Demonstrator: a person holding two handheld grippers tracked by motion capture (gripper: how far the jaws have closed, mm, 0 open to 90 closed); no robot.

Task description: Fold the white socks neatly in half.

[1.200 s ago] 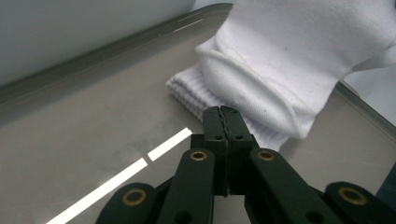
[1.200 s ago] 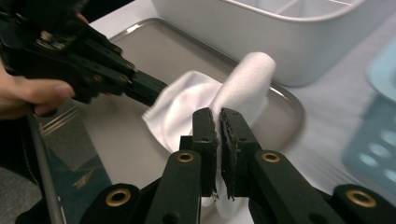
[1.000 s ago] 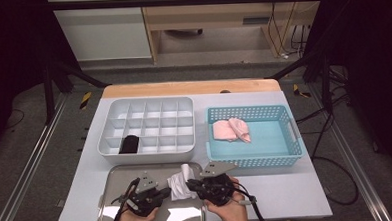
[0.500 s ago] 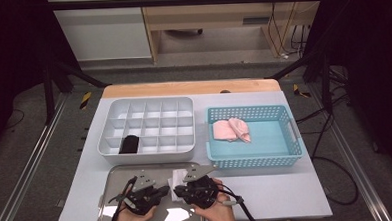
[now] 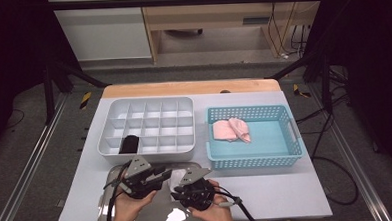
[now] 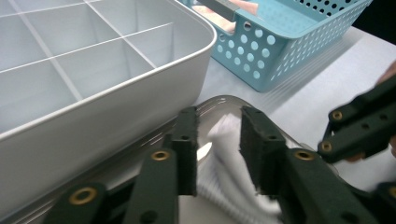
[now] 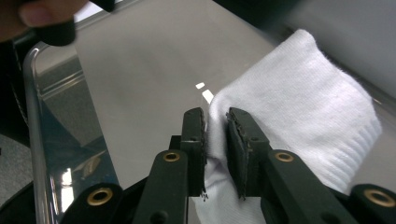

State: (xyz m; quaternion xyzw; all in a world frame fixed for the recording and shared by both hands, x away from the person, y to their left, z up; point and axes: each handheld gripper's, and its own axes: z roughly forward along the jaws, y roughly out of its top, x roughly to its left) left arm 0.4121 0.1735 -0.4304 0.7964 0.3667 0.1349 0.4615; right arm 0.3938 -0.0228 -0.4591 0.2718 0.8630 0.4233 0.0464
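Note:
A white sock (image 5: 176, 179) lies on a clear plastic tray (image 5: 112, 180) at the table's near edge, between my two grippers. My left gripper (image 5: 163, 175) has just been opening; in its own view the left gripper (image 6: 220, 119) straddles the sock (image 6: 224, 154) with gaps beside the pads. My right gripper (image 5: 181, 185) comes in from the right. In the right gripper view the right gripper (image 7: 215, 116) pinches a fold of the sock (image 7: 299, 107); its jaws have just eased open slightly, with the fabric still filling the gap.
Behind the tray stands a white compartment box (image 5: 146, 153) with a black item (image 5: 130, 142) in a front-left cell. To its right a blue basket (image 5: 251, 162) holds pink cloth (image 5: 231, 130). Both hands sit close together at the front edge.
The right gripper has shifted left toward the left one and lowered the sock onto the tray. The left gripper's jaws have come apart around the sock and it has risen a little.

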